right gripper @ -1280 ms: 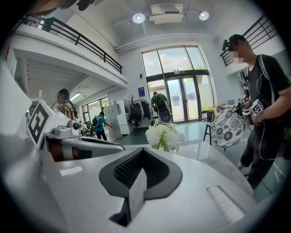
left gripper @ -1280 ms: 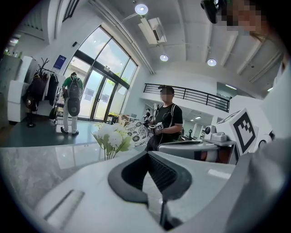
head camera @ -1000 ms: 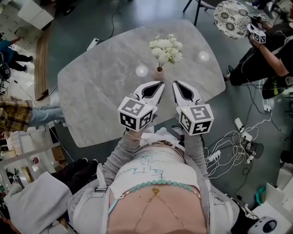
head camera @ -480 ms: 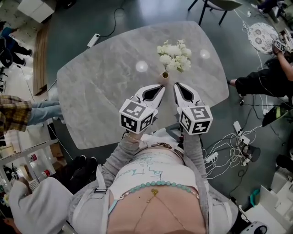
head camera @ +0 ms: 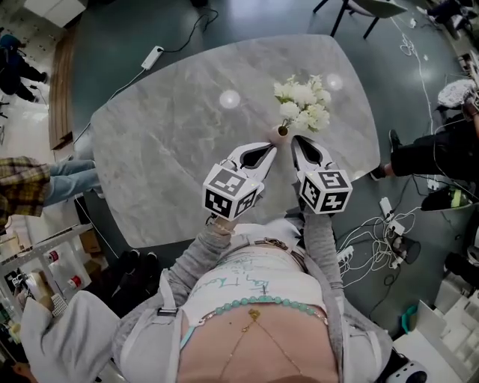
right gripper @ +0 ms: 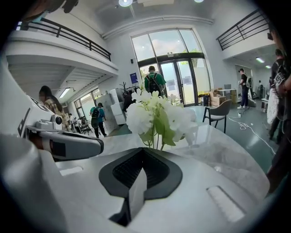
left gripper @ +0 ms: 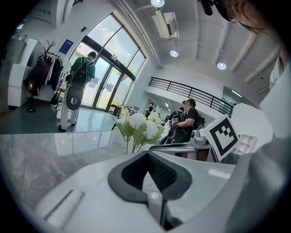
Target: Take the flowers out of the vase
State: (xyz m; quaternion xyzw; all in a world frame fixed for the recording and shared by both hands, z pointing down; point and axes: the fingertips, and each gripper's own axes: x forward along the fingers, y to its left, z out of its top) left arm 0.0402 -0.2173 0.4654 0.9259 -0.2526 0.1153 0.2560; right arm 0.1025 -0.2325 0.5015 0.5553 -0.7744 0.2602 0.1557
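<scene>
White flowers (head camera: 303, 103) stand in a small pinkish vase (head camera: 282, 132) on the grey marble table (head camera: 172, 149), toward its right side. My left gripper (head camera: 270, 147) hovers just short of the vase on its left, jaws shut and empty. My right gripper (head camera: 295, 141) sits just right of the vase, also shut with nothing held. In the left gripper view the flowers (left gripper: 136, 125) rise beyond the closed jaws, slightly left of centre. The right gripper view has the flowers (right gripper: 157, 118) straight ahead above the closed jaws; the vase is hidden there.
Two bright light reflections (head camera: 229, 99) lie on the tabletop. Cables and power strips (head camera: 389, 232) sprawl over the floor at the right, where a seated person's legs (head camera: 434, 157) show. A chair (head camera: 370, 7) stands beyond the table's far edge.
Both grippers have edged forward and right, so their tips now flank the vase. The flowers appear further right in the head view. Both stay shut.
</scene>
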